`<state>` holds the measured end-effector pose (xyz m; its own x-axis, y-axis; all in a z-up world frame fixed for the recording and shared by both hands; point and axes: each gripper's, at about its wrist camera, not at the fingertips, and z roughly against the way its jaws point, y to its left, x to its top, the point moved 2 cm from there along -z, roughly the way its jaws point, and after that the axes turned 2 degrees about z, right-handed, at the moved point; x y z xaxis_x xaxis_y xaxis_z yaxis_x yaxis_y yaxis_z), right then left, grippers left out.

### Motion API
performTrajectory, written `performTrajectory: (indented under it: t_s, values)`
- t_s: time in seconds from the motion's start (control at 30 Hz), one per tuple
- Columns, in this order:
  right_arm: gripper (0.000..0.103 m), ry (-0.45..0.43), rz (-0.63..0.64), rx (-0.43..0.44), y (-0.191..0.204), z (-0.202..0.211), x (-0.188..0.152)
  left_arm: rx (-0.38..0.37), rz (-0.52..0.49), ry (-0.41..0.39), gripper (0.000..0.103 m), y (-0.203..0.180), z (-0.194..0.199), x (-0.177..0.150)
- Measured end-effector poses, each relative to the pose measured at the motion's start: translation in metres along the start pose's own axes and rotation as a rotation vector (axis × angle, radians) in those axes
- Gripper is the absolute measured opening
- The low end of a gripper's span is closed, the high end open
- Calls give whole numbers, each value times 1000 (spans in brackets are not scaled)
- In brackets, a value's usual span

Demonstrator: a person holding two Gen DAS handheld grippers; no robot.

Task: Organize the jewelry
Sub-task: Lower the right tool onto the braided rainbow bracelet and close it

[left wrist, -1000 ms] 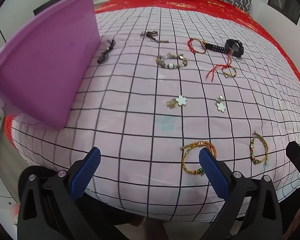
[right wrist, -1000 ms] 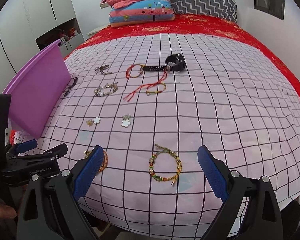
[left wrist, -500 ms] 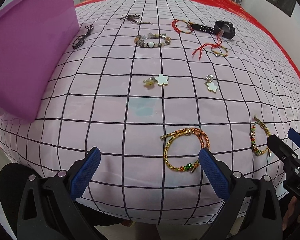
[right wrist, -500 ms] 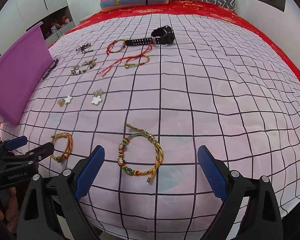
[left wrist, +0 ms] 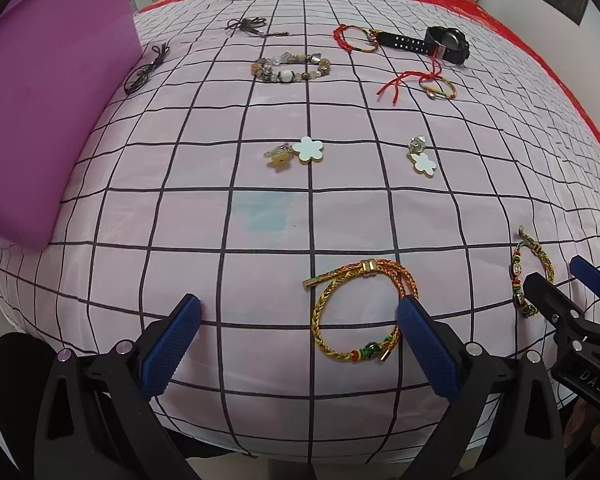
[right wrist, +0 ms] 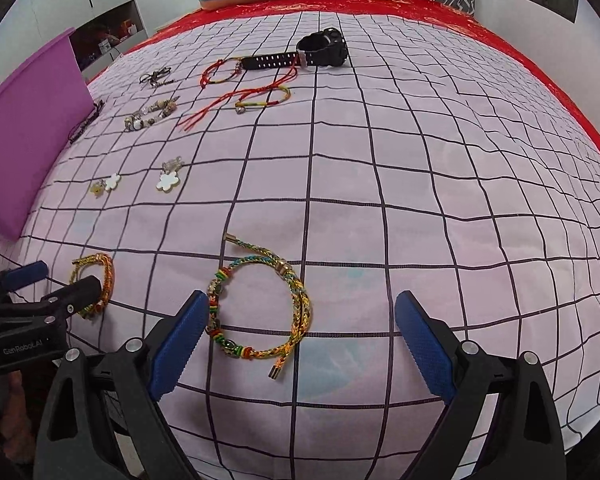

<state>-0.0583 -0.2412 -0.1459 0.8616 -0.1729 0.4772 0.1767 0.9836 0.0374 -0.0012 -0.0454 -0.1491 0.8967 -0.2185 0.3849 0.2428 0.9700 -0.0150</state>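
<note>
Both tongs have come lower and nearer the bed's front edge than a second ago, and the two closest bracelets now sit larger in each view. Left tongs [left wrist: 298, 322] stand wide open over the pink checked sheet [left wrist: 236, 168], with the orange-gold braided bracelet [left wrist: 360, 312] lying flat just inside the right fingertip [left wrist: 412, 316]; whether that pad touches the cord is hard to tell. Right tongs [right wrist: 300, 320] are also spread open, empty, and the multicolour beaded bracelet [right wrist: 260, 308] lies on the sheet between the fingers, close beside the left one. Farther up the bed rest two white flower charms [left wrist: 308, 150], a stone-bead bracelet [left wrist: 290, 70], a black watch [left wrist: 440, 42], red cord bracelets [left wrist: 416, 82] and dark cords [left wrist: 146, 68]. A purple bin [left wrist: 48, 112] stands tilted at the bed's left edge, apart from all the jewelry.
</note>
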Motion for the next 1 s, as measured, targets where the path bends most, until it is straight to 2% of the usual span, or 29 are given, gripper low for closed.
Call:
performTrajectory:
  t_s: [0.4,0.8,0.83,0.9,0.93,0.97,1.0]
  values:
    - [90,-10,75,-4,11,-1,1,10,-21,0,97,-5,-6,-1]
    - [89,11,89,-29,13,-11,-2,5,-27,-6,96,-8,-8,-1]
    - [86,8,93,-24,13,-11,-3,6,-34,-15,95,-10,-7,-2]
    - [77,3,103,-16,15,-10,-4,-1,-50,-27,83,-14,-5,-4]
    - [69,-2,114,-13,17,-9,-4,-7,-61,-34,78,-18,-2,-5]
    - [63,-8,125,-11,19,-8,-4,-14,-69,-36,69,-20,-1,-5]
    - [53,-12,134,-10,21,-7,-4,-20,-76,-37,61,-23,0,-6]
